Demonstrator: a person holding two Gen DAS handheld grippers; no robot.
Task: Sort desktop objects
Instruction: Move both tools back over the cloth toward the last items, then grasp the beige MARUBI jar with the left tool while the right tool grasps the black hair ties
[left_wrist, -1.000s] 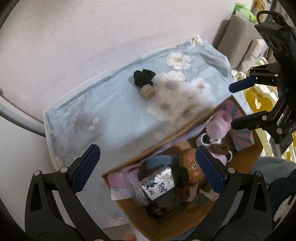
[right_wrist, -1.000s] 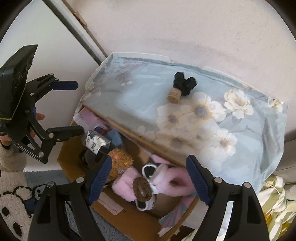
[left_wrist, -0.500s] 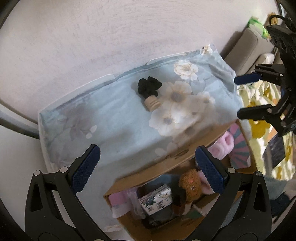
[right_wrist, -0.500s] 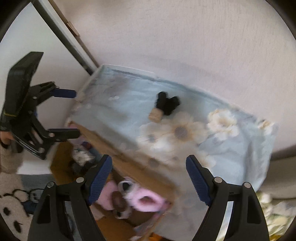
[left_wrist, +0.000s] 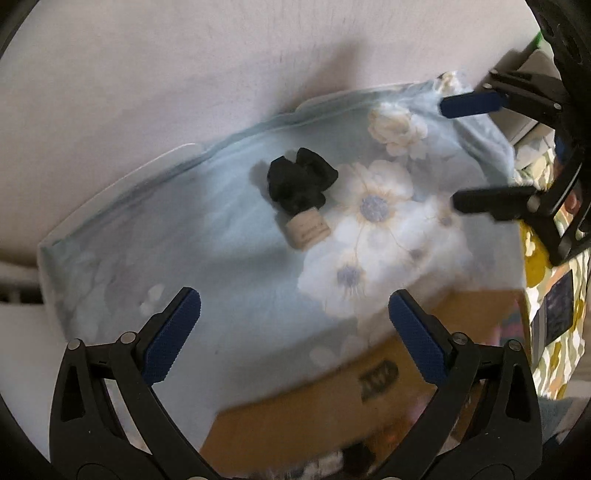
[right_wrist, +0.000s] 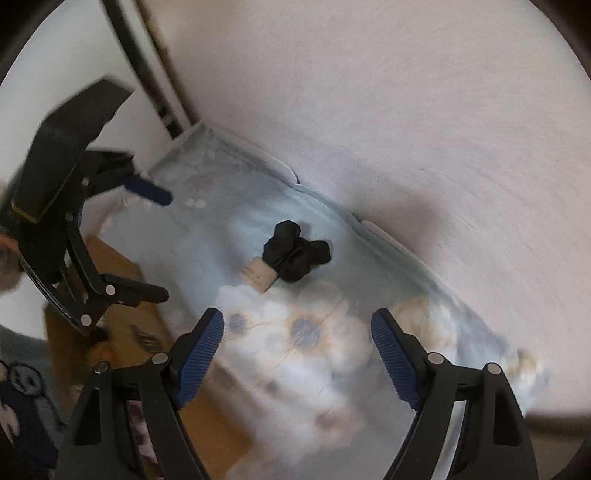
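A black scrunchie (left_wrist: 301, 181) (right_wrist: 297, 251) lies on the pale blue flowered cloth (left_wrist: 229, 258) (right_wrist: 229, 229) that covers the table, touching a small beige cork-like cylinder (left_wrist: 306, 229) (right_wrist: 260, 275). My left gripper (left_wrist: 293, 332) hangs open above the cloth, short of both things, with nothing between its fingers. The right gripper (right_wrist: 297, 354) is open too and empty, over the printed flowers just in front of the cylinder. Each gripper shows in the other's view, the right gripper (left_wrist: 480, 151) at the right edge and the left gripper (right_wrist: 147, 240) at the left. Both views are blurred.
An open cardboard box (left_wrist: 332, 406) (right_wrist: 122, 332) stands against the near side of the table, its contents mostly out of view. A plain pale wall (left_wrist: 184, 74) runs behind the table. A yellow patterned fabric (left_wrist: 554, 295) lies at the right.
Both grippers have moved away from the box and out over the cloth. The scrunchie and cylinder now look larger and nearer; the box has slid to the lower edge. Both stay open.
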